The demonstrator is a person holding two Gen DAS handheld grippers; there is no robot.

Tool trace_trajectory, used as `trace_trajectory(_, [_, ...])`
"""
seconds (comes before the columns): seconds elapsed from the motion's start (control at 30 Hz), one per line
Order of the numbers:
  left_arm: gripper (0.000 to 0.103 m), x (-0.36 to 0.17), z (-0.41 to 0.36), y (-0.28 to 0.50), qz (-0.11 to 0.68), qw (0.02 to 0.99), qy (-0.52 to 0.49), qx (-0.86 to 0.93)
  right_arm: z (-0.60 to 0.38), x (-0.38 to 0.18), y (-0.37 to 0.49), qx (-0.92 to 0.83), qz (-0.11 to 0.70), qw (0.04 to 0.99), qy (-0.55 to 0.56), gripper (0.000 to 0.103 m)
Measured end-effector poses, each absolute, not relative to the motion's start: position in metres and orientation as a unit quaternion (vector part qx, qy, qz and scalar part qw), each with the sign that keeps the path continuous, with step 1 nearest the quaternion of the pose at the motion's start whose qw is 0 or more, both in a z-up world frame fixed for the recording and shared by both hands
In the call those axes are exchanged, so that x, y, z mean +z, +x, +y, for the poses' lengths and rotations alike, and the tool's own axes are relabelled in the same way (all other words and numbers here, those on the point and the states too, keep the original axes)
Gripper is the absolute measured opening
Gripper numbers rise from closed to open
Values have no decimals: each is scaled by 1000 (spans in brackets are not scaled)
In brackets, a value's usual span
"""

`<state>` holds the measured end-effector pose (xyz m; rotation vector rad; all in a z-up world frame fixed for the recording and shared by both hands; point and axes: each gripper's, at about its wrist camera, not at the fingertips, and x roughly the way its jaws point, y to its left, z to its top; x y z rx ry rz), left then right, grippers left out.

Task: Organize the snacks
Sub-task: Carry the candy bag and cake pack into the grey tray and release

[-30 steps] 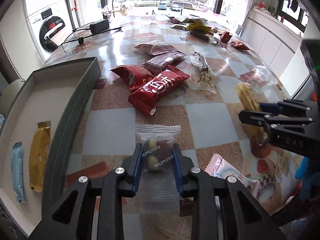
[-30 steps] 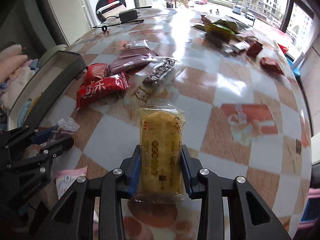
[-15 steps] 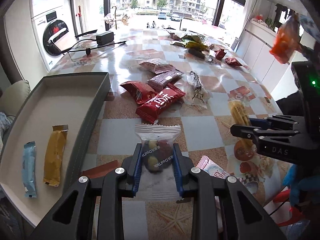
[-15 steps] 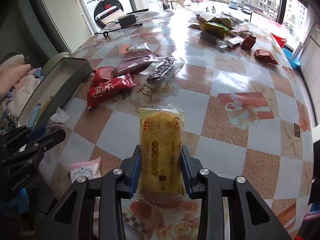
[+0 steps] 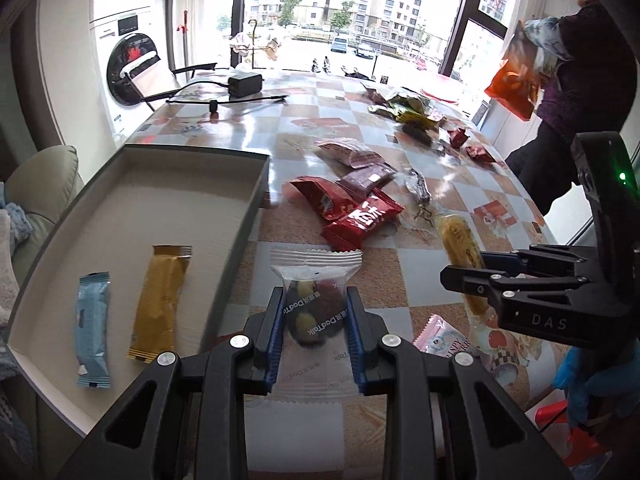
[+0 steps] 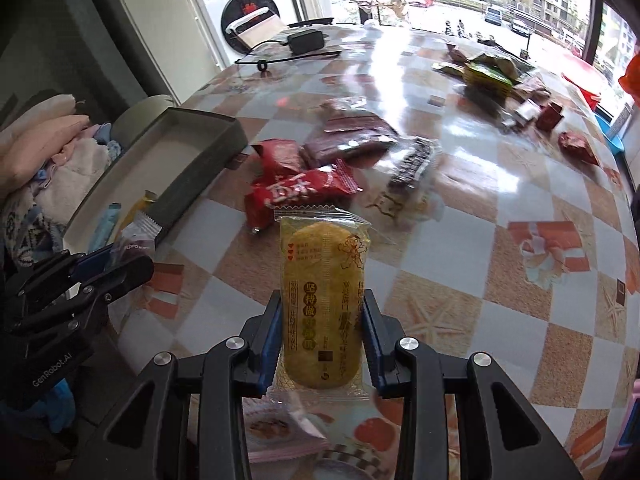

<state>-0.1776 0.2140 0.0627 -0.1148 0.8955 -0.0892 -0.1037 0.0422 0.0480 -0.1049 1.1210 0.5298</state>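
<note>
a bright room with tall windows onto apartment blocks and parked cars, a stacked washing machine (image 5: 128, 68) in the corner, frames a long desk (image 5: 288, 128) covered in a glossy checked cloth of white, orange and grey squares. a person in dark clothes stands at the far side, by the window, holding an orange bag (image 5: 514, 84).

at the desk's near left edge sits a shallow grey tray (image 5: 224, 208), evidently the sorting bin: a gold sachet (image 5: 160, 300) and a blue sachet (image 5: 93, 328) already lie side by side in it, lengthwise, which suggests the snacks are being laid in rows. most of the tray floor is bare.

loose snacks remain in a heap mid-desk, among them a red packet (image 5: 362, 220) with white lettering lying against other red and maroon wrappers, with a second scatter of wrappers (image 5: 412, 110) toward the far end. a black power adapter (image 5: 245, 84) and its cable lie beyond.

both tongs are loaded and raised off the cloth, probably for carrying to the tray. the right tongs (image 6: 323, 344) are clamped on a yellow rice cracker pack (image 6: 322, 300), held upright by its lower half. the left tongs (image 5: 314, 328) pinch a clear pouch of mixed nuts (image 5: 314, 304) at its middle, just right of the tray wall; a pink packet (image 5: 444, 338) lies on the desk beside them.
</note>
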Motion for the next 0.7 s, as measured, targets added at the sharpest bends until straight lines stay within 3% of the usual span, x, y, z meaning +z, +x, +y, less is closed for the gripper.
trace_trajectory(0.7, [31, 58, 348, -194, 409, 900, -139, 60, 198, 67, -98, 344, 516, 780, -86, 38])
